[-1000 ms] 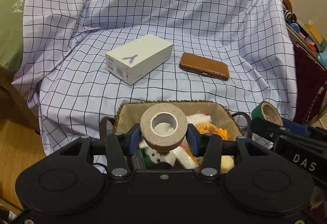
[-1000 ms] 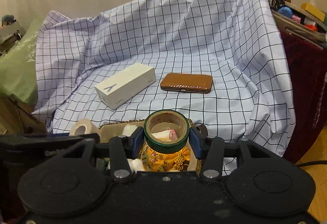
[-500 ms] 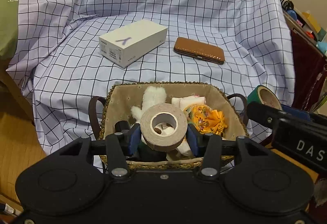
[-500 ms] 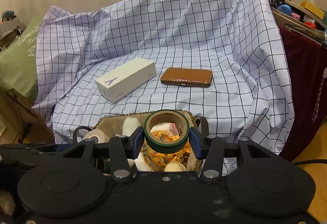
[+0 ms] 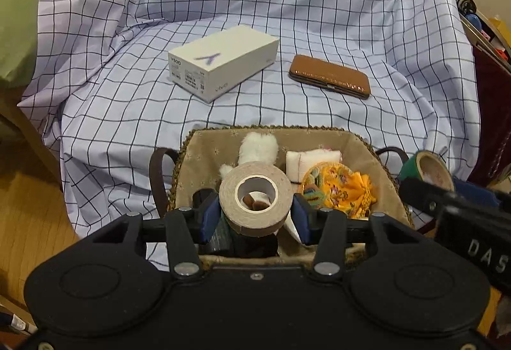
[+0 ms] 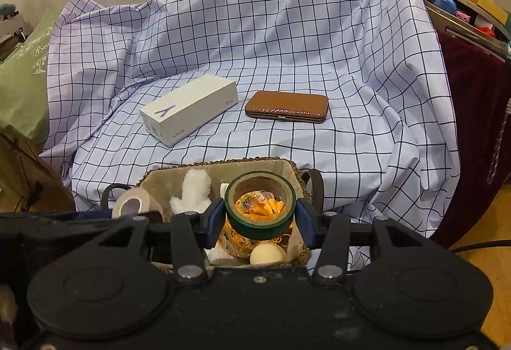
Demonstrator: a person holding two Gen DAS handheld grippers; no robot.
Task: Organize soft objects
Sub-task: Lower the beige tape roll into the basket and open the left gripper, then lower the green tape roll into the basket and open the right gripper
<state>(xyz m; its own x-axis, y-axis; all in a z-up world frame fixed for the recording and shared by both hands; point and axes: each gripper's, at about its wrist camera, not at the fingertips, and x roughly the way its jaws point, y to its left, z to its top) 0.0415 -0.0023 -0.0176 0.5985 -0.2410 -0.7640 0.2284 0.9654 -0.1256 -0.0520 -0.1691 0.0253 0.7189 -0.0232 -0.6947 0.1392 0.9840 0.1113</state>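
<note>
A woven basket (image 5: 204, 151) (image 6: 287, 166) with dark handles stands at the near edge of the checked cloth. Inside lie a white plush toy (image 5: 258, 147) (image 6: 194, 190), a folded white cloth (image 5: 313, 158), an orange patterned pouch (image 5: 338, 190) (image 6: 258, 206) and a cream ball (image 6: 266, 254). My left gripper (image 5: 255, 211) is shut on a beige tape roll (image 5: 255, 203) (image 6: 132, 204) above the basket's near left part. My right gripper (image 6: 260, 211) is shut on a green tape roll (image 6: 260, 222) (image 5: 424, 166) above the basket's right side.
On the checked cloth (image 5: 287, 14) beyond the basket lie a white phone box (image 5: 223, 60) (image 6: 188, 108) and a brown leather case (image 5: 330, 80) (image 6: 287, 105). A green cushion (image 5: 16, 14) sits at left. A shelf with small toys (image 6: 463, 14) over dark red fabric stands at right.
Both views have tilted down and drawn back a little over the basket, so more of its inside shows. Both tape rolls stay gripped.
</note>
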